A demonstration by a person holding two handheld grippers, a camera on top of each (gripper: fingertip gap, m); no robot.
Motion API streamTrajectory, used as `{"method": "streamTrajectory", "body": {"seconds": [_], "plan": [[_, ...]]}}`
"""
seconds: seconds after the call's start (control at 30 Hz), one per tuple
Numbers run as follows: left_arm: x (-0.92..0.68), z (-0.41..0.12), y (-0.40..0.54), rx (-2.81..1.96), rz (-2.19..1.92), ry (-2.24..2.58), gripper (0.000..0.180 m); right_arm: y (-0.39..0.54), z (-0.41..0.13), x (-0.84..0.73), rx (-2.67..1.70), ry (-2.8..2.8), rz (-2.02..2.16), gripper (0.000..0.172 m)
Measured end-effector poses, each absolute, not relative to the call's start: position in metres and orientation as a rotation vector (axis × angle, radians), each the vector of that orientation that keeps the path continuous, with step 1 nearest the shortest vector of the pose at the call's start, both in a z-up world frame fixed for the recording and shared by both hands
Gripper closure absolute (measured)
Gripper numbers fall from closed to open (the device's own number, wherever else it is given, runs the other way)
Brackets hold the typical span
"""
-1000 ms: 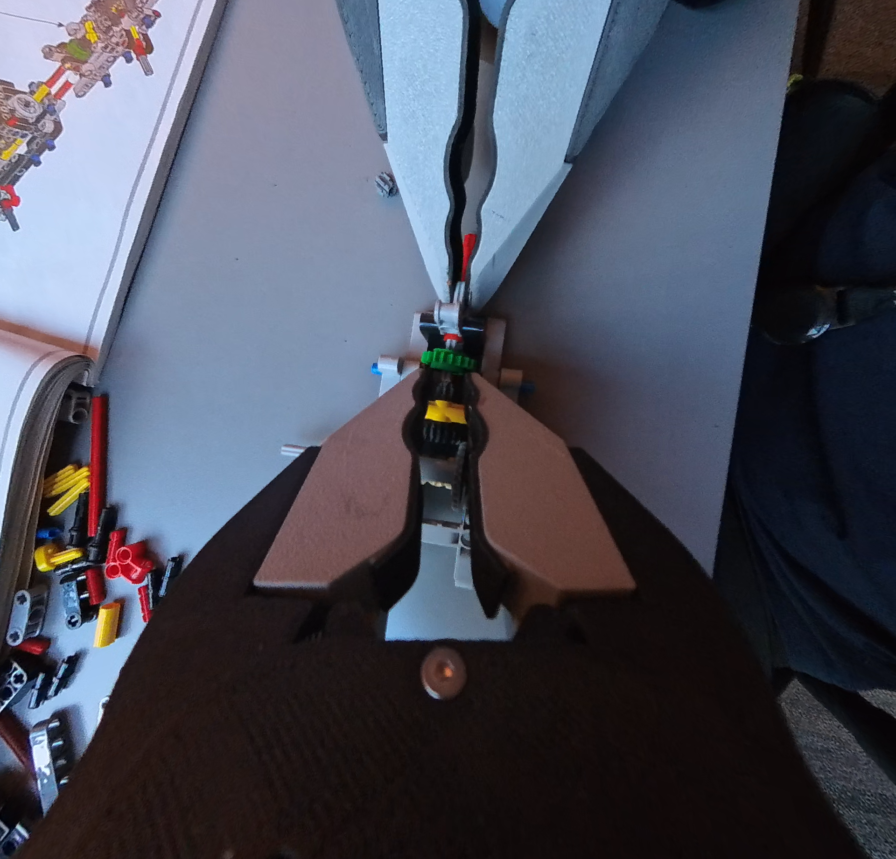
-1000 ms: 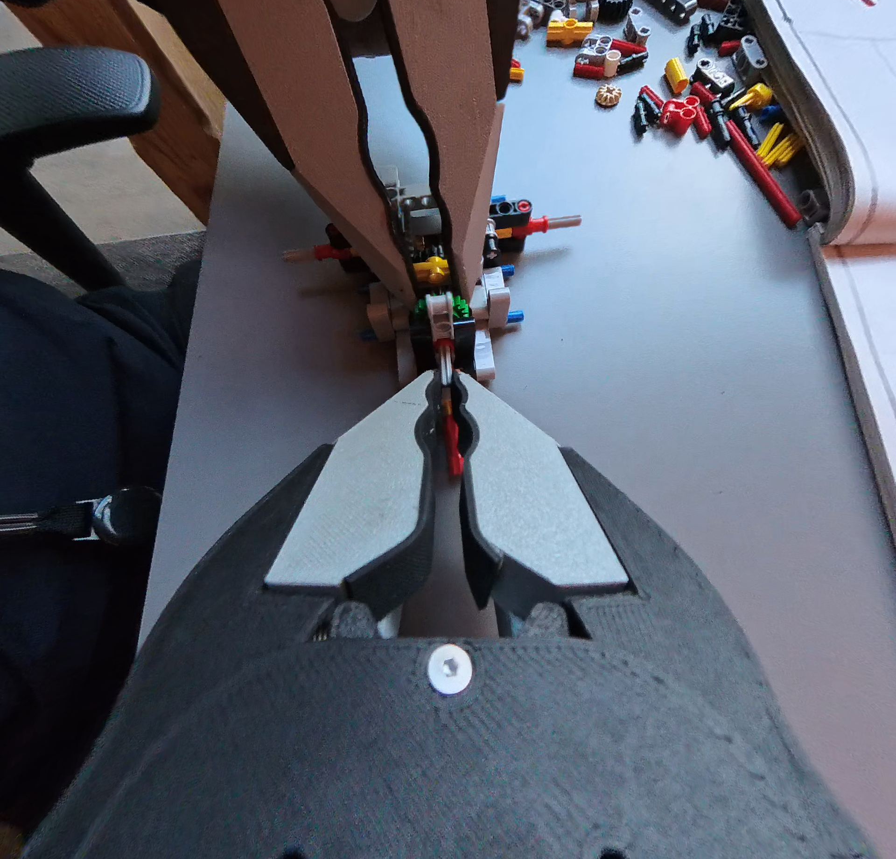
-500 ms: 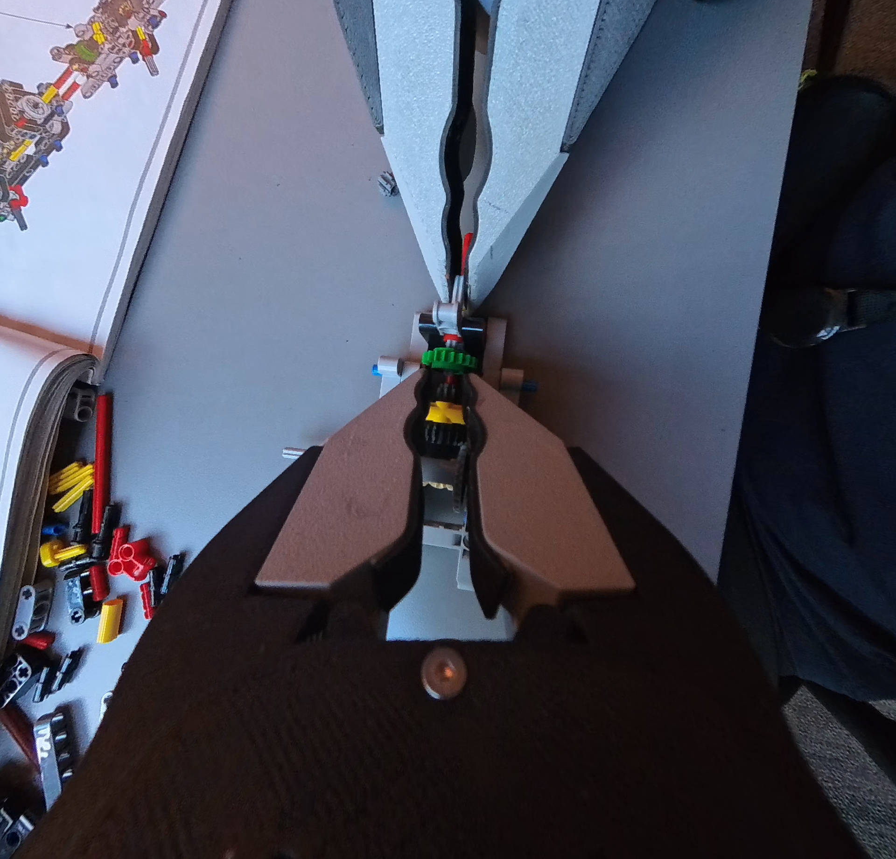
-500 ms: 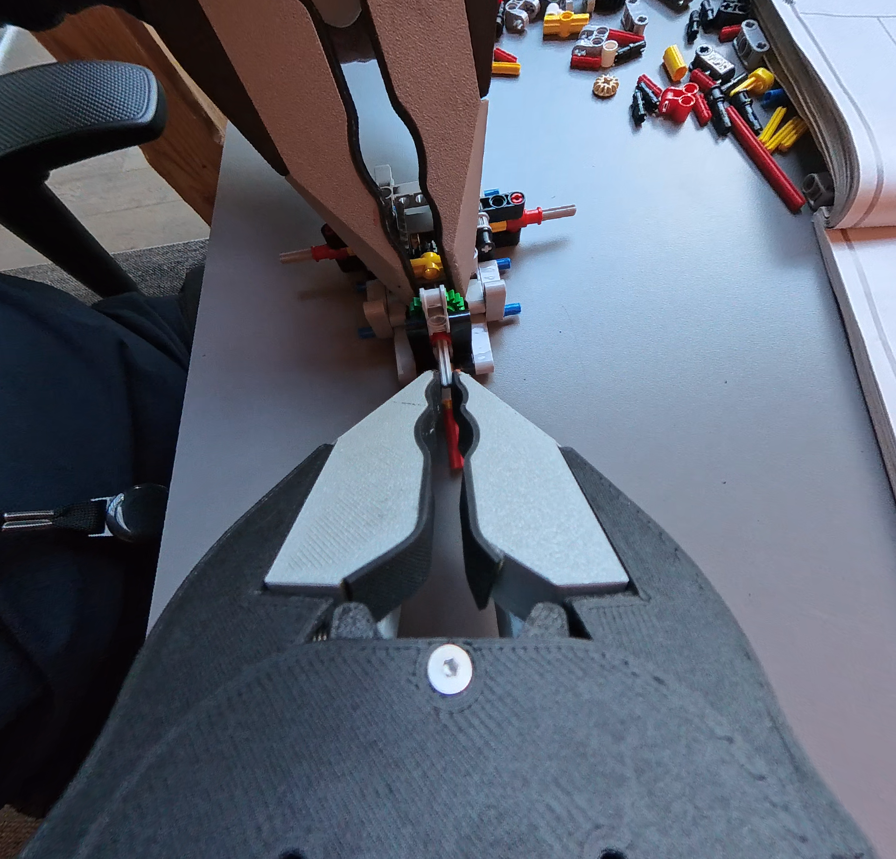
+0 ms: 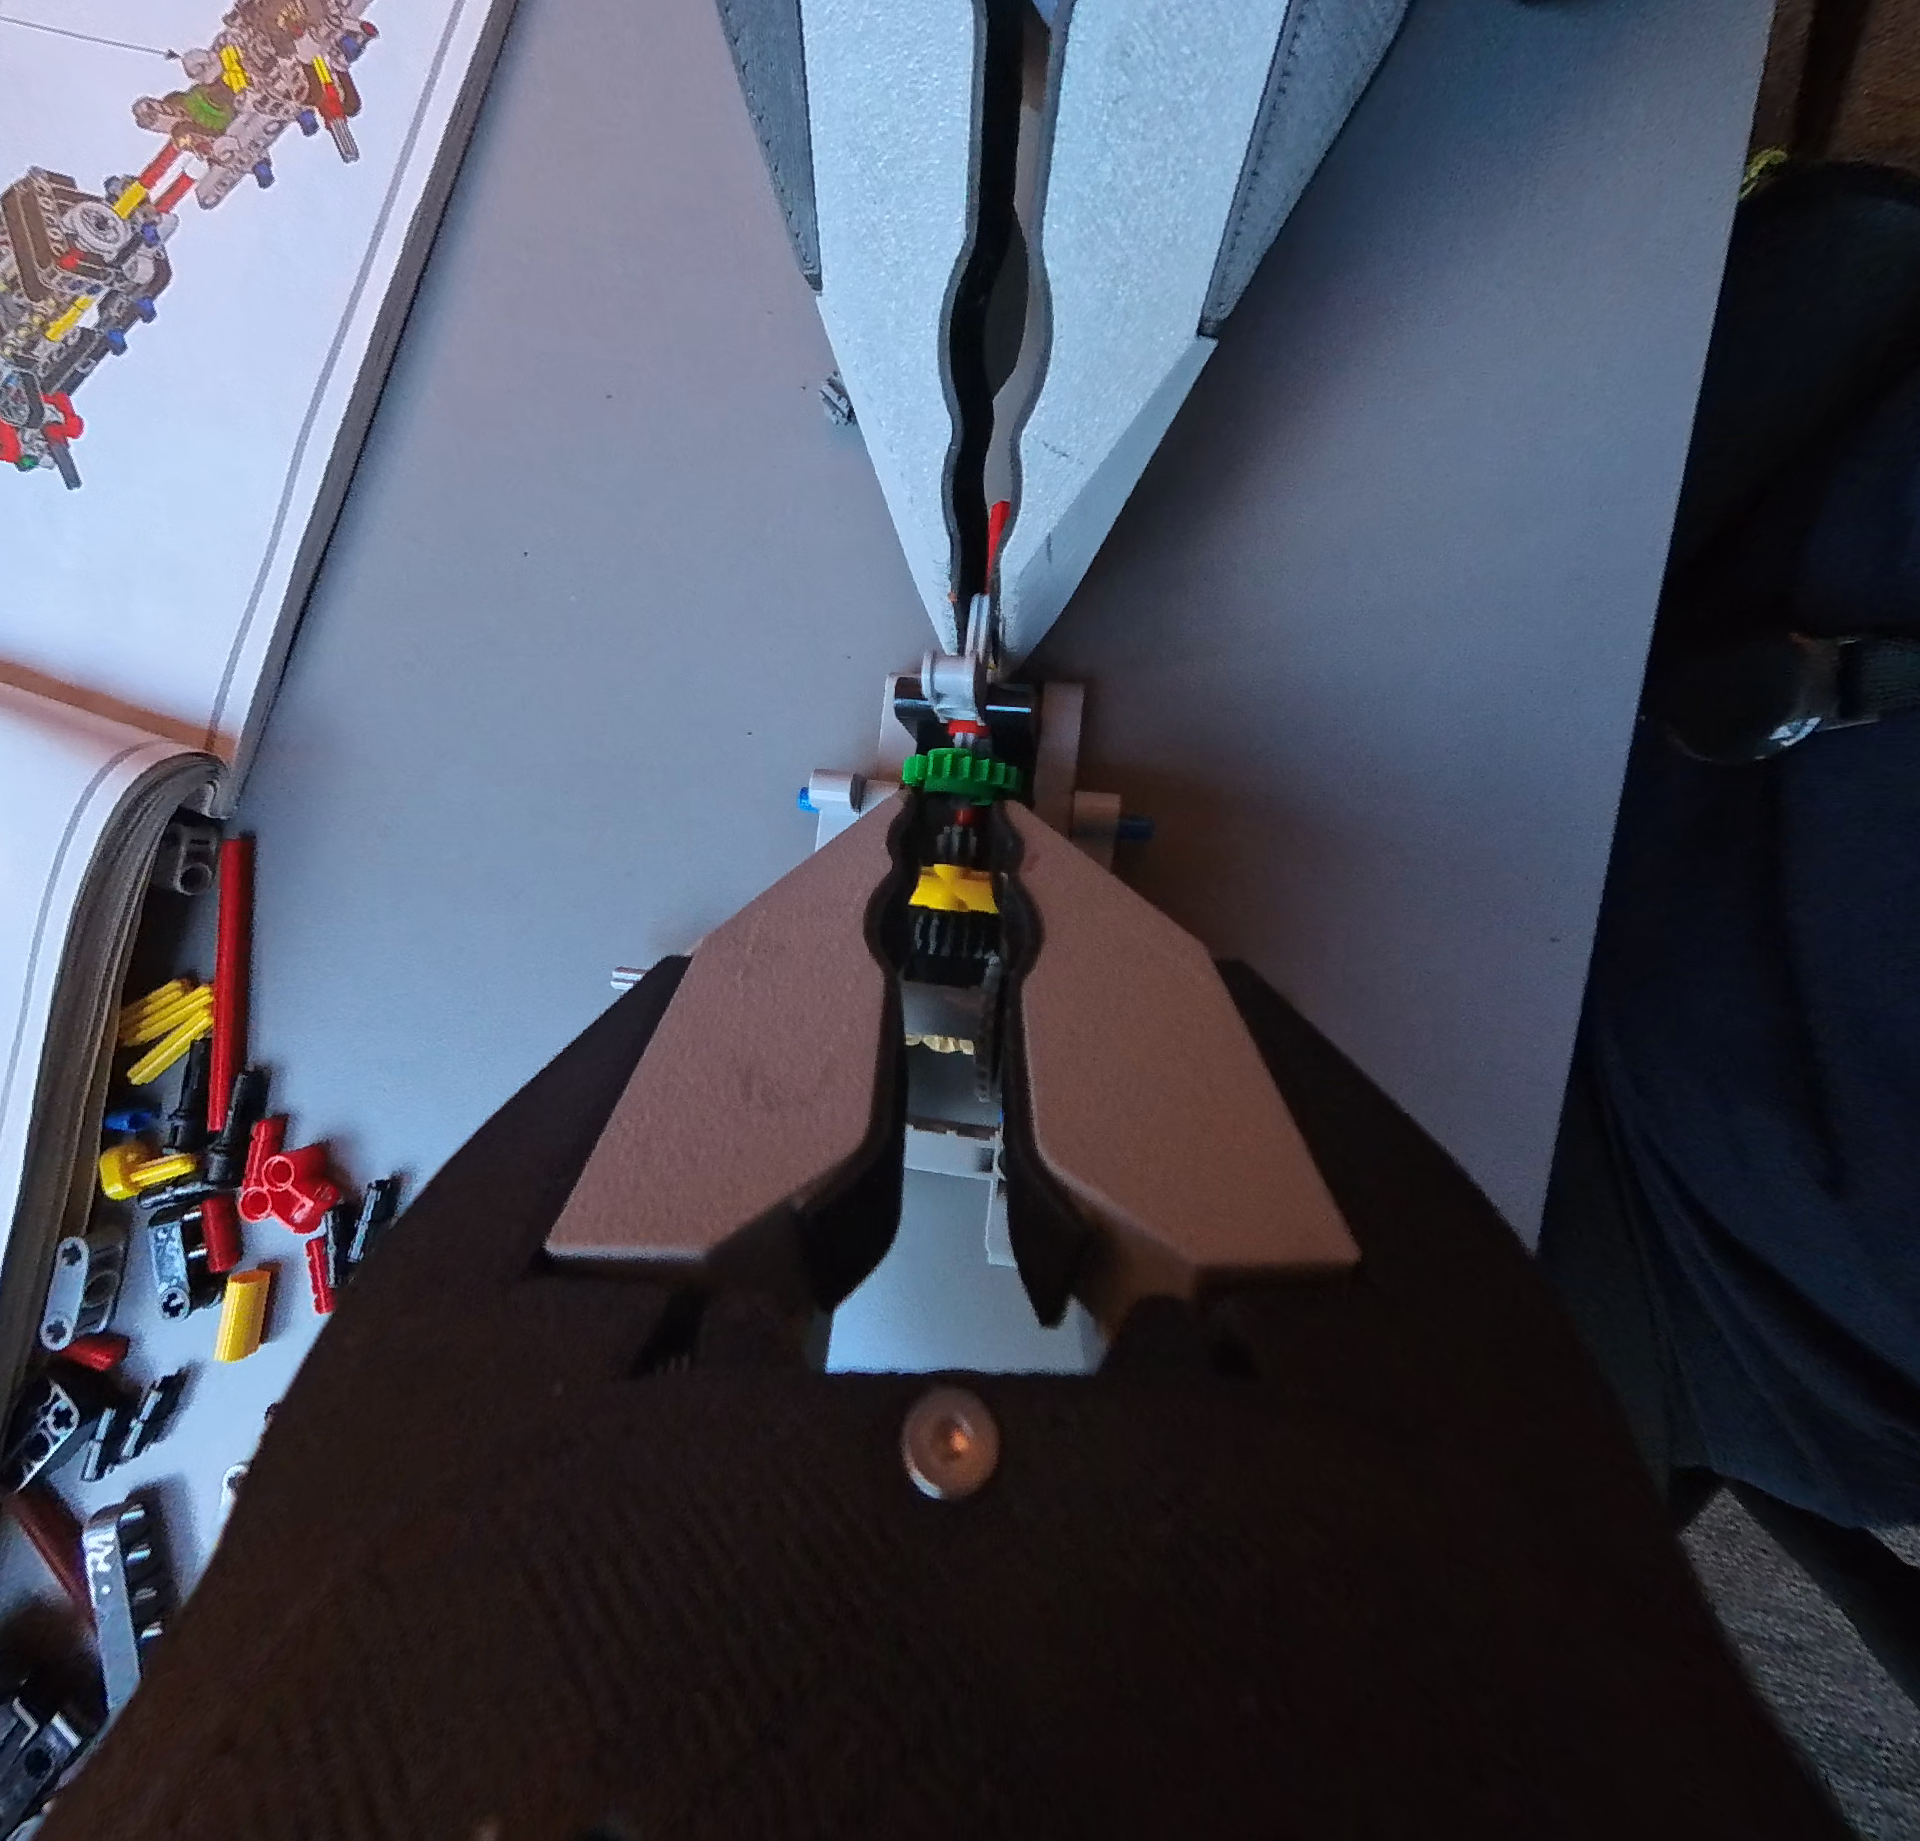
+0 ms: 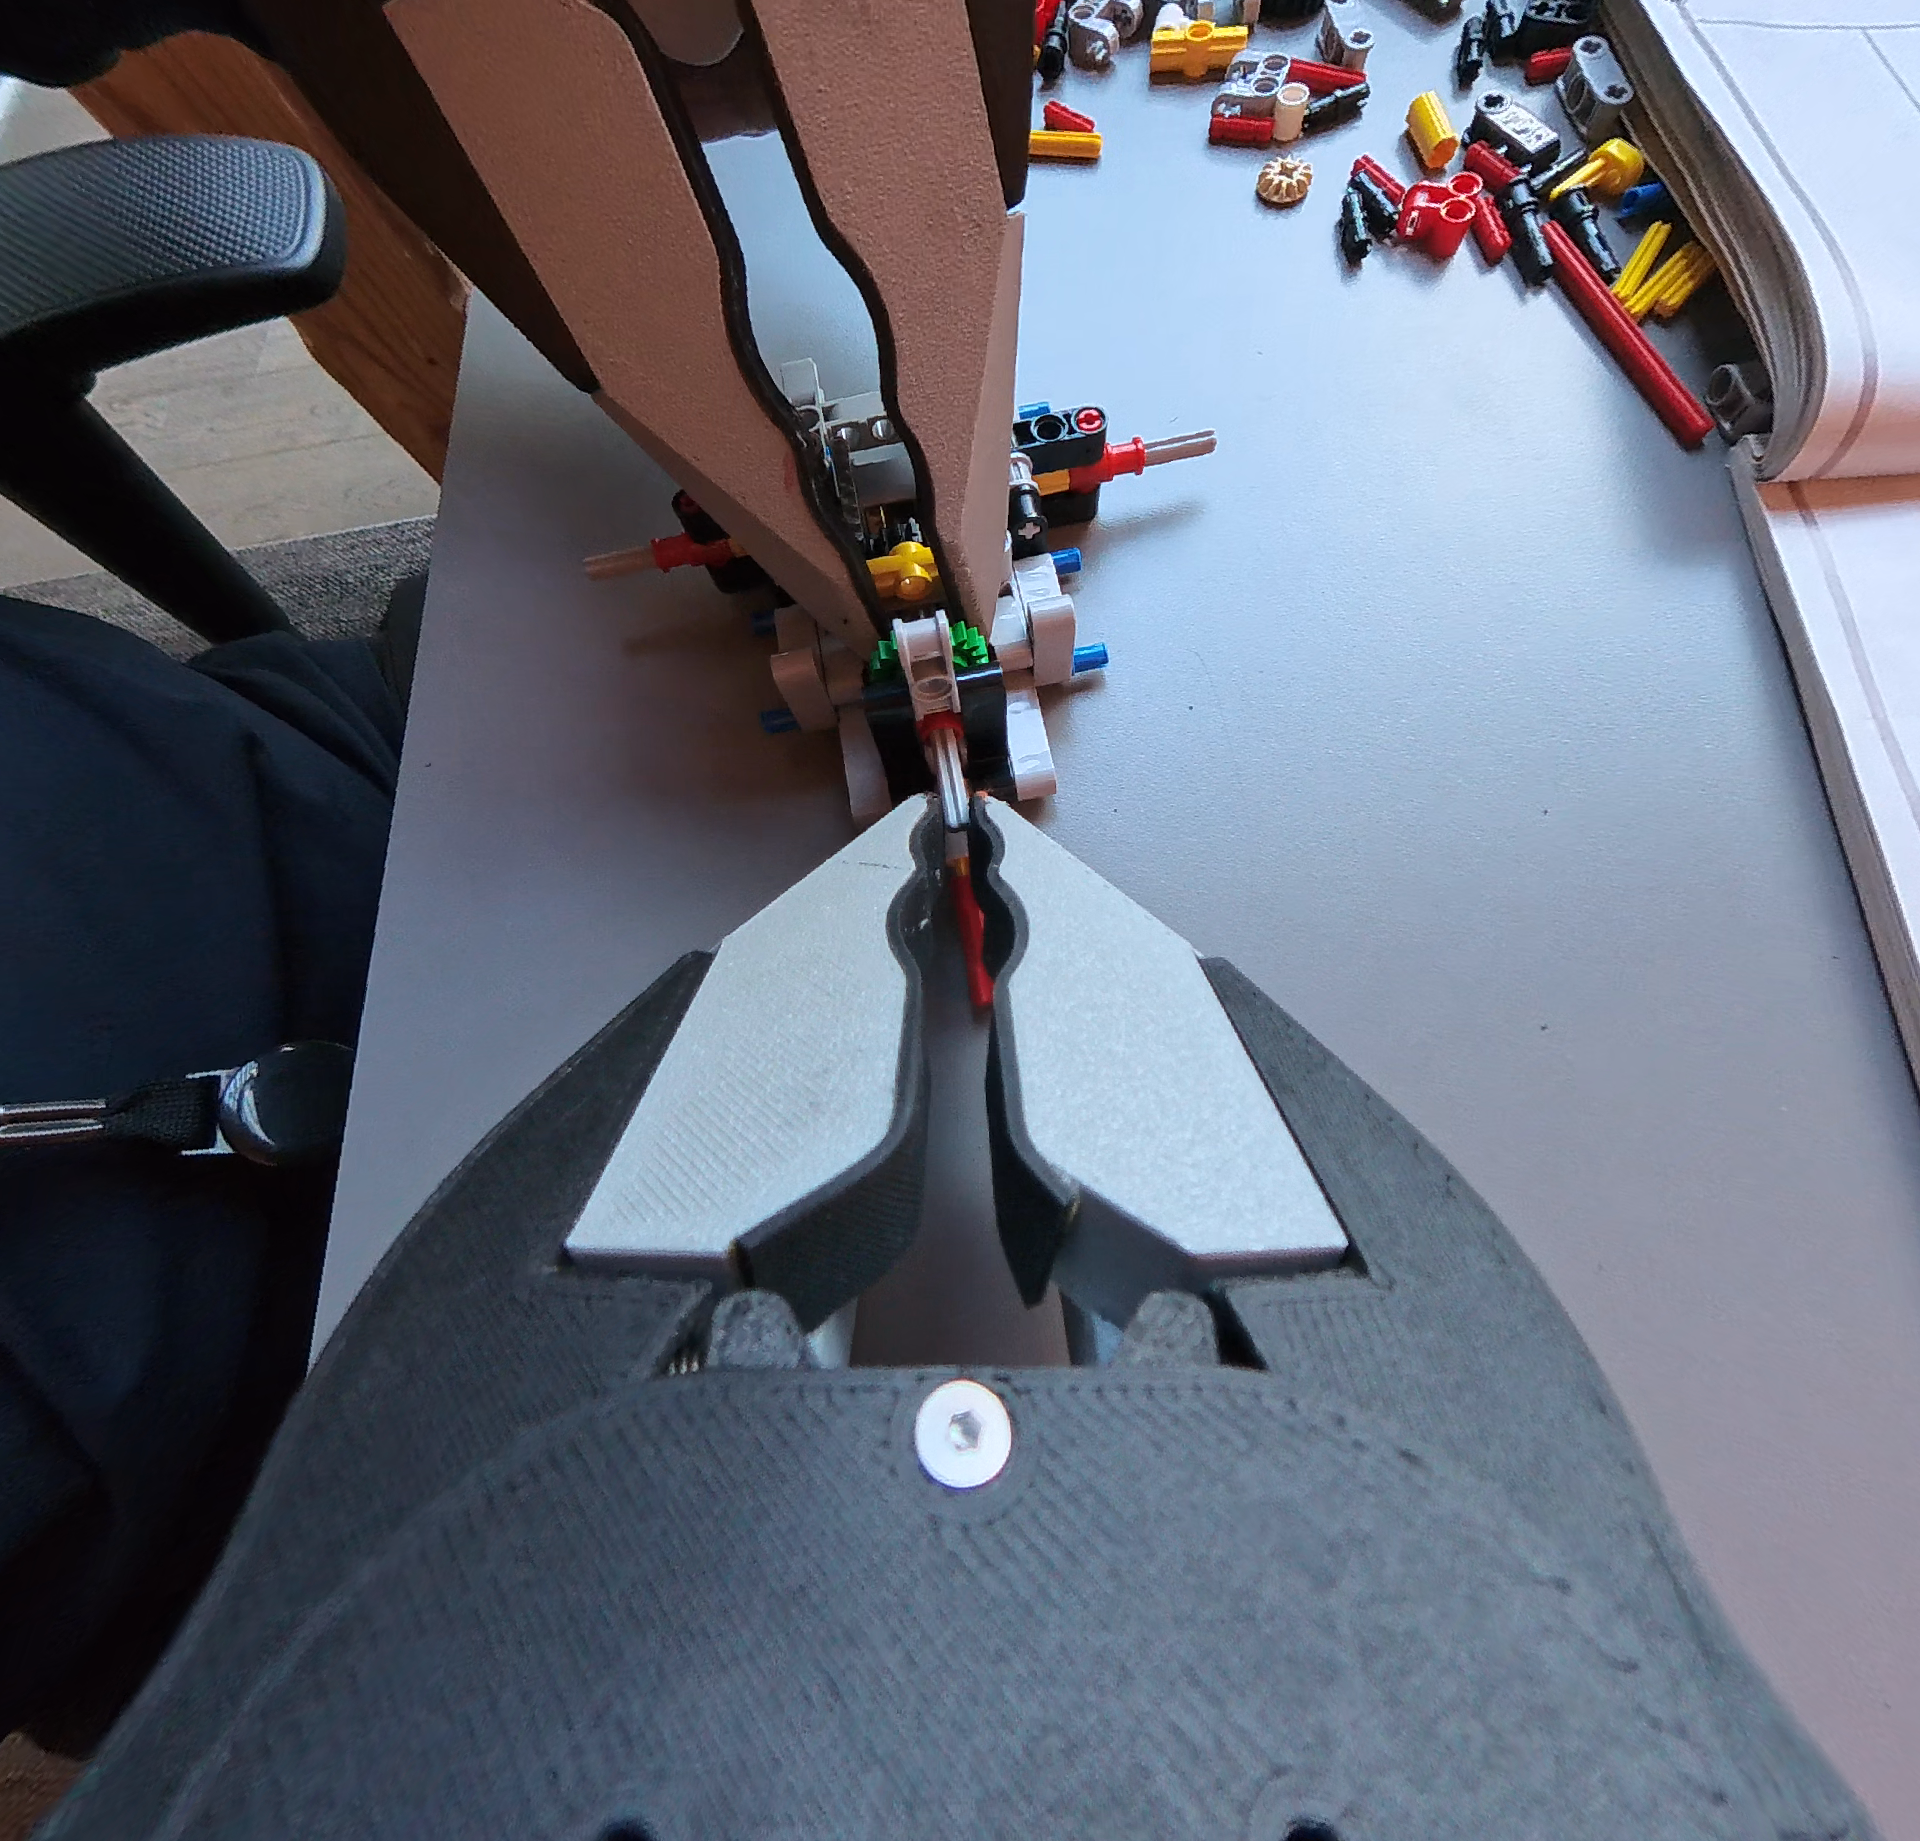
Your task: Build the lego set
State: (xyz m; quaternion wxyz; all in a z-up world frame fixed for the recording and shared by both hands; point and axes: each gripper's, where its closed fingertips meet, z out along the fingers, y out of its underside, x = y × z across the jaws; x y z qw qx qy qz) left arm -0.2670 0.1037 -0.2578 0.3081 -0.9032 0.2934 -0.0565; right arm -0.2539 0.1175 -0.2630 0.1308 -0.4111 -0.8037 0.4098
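A small brick assembly (image 5: 1060, 752) with a green gear (image 5: 961, 773) and a yellow part (image 5: 951, 887) lies on the grey table (image 5: 582, 648). My left gripper (image 5: 961, 799), with brown fingers, is shut on the assembly's middle. It also shows in the right wrist view (image 6: 914, 628), coming in from above. My right gripper (image 6: 951, 804), with grey fingers, is shut on a thin white and red axle (image 6: 948, 752). The axle runs through a light grey connector (image 6: 928, 669) at the assembly's end, in front of the green gear (image 6: 883, 661). The right gripper (image 5: 977, 638) faces mine in the left wrist view.
Several loose red, yellow and black pieces (image 6: 1455, 191) lie beside an open instruction book (image 6: 1787, 233); both also show in the left wrist view, the pieces (image 5: 208, 1168) and the book (image 5: 156, 337). A black chair armrest (image 6: 156, 222) and a person's dark clothing (image 6: 156, 856) are past the table edge. Less than 4 cm separates the two grippers' tips.
Almost nothing has moved. Both grippers keep their hold, and the left fingers have closed slightly tighter on the assembly. The right wrist view has shifted a little.
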Motion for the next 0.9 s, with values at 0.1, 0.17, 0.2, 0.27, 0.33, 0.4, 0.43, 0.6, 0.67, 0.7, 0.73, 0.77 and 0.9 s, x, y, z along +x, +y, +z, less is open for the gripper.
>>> {"method": "streamTrajectory", "body": {"seconds": [0.1, 0.17, 0.2, 0.27, 0.33, 0.4, 0.43, 0.6, 0.67, 0.7, 0.73, 0.77, 0.9], "plan": [[-0.267, -0.257, 0.104, -2.391, -0.140, 0.769, 0.172, 0.118, -0.263, -0.254, -1.196, -2.335, 1.189, 0.171], [-0.266, -0.257, 0.105, -2.390, -0.133, 0.768, 0.172, 0.118, -0.263, -0.254, -1.202, -2.335, 1.190, 0.171], [-0.266, -0.257, 0.105, -2.387, -0.135, 0.767, 0.172, 0.119, -0.263, -0.254, -1.204, -2.335, 1.190, 0.170], [-0.265, -0.257, 0.106, -2.384, -0.154, 0.752, 0.172, 0.119, -0.263, -0.254, -1.207, -2.334, 1.191, 0.170], [-0.263, -0.258, 0.107, -2.383, -0.187, 0.716, 0.173, 0.121, -0.263, -0.254, -1.212, -2.334, 1.193, 0.171], [-0.262, -0.258, 0.109, -2.386, -0.198, 0.687, 0.173, 0.123, -0.263, -0.253, -1.213, -2.337, 1.198, 0.171], [-0.262, -0.258, 0.110, -2.385, -0.195, 0.676, 0.173, 0.123, -0.263, -0.253, -1.211, -2.339, 1.196, 0.171], [-0.261, -0.258, 0.114, -2.380, -0.174, 0.645, 0.173, 0.127, -0.263, -0.253, -1.214, -2.335, 1.201, 0.171], [-0.261, -0.258, 0.113, -2.373, -0.179, 0.639, 0.173, 0.126, -0.263, -0.252, -1.214, -2.343, 1.213, 0.171], [-0.262, -0.258, 0.112, -2.369, -0.183, 0.638, 0.172, 0.126, -0.263, -0.251, -1.204, -2.358, 1.212, 0.169], [-0.263, -0.258, 0.112, -2.371, -0.179, 0.636, 0.172, 0.128, -0.265, -0.249, -1.195, -2.381, 1.190, 0.160], [-0.264, -0.258, 0.111, -2.371, -0.177, 0.634, 0.172, 0.131, -0.266, -0.248, -1.181, -2.388, 1.156, 0.150], [-0.264, -0.258, 0.110, -2.369, -0.176, 0.644, 0.172, 0.129, -0.255, -0.249, -1.072, -2.352, 1.186, 0.141]]}}
